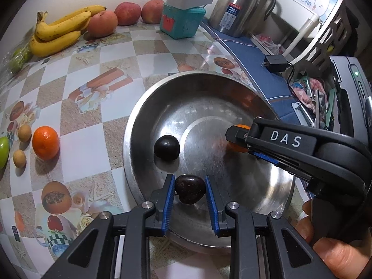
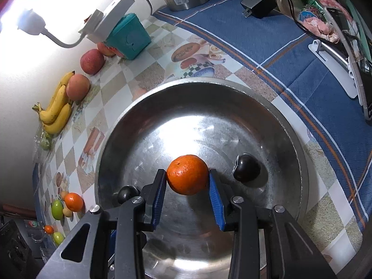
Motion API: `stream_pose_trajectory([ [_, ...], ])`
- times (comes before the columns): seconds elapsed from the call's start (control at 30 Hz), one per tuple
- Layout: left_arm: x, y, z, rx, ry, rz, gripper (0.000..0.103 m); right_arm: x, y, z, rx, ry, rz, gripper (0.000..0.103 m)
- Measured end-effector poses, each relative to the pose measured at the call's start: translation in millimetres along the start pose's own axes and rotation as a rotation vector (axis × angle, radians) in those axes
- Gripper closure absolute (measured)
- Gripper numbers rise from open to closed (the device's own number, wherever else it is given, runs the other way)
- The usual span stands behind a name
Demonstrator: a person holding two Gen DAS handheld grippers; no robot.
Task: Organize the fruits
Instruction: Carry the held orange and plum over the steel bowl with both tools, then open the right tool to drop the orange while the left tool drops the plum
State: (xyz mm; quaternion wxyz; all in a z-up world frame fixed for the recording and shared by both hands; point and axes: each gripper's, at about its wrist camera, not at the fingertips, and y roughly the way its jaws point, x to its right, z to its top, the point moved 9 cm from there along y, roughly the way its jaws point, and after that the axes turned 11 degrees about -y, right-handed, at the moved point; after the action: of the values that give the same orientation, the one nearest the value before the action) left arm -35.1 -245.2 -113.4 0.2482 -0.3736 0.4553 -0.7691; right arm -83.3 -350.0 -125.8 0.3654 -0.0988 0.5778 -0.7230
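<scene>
A wide steel bowl (image 1: 136, 125) (image 2: 109, 144) sits on the patterned tablecloth. My left gripper (image 1: 189, 179) hangs over the bowl's near side, shut on a dark plum (image 1: 190, 191). A second dark plum (image 1: 166, 148) (image 2: 247, 167) lies loose on the bowl's floor. Over the bowl's middle my right gripper (image 2: 187, 172) (image 1: 234, 137) is shut on an orange mandarin (image 2: 187, 174) (image 1: 236, 148), its blue pads pressing both sides. In the right wrist view a dark round fruit (image 2: 126, 193) shows at the bowl's left rim, partly hidden behind the right gripper's finger.
Along the wall lie bananas (image 1: 58, 30), several red apples (image 1: 126, 13), a teal box (image 1: 182, 22) under a power strip, and a steel thermos (image 1: 239, 7). A mandarin (image 1: 45, 142), small brown fruits (image 1: 24, 133) and a green fruit (image 1: 3, 148) sit at left. A black charger (image 1: 274, 63) lies on the blue cloth.
</scene>
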Motion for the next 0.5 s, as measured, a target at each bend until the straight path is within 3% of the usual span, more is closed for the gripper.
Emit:
stream_pose_trajectory([
  [0.5, -4.1, 4.5, -1.0, -0.02, -0.014, 0.008, 0.073, 1.6, 3.5, -0.6, -0.021, -0.001, -0.022, 0.064],
])
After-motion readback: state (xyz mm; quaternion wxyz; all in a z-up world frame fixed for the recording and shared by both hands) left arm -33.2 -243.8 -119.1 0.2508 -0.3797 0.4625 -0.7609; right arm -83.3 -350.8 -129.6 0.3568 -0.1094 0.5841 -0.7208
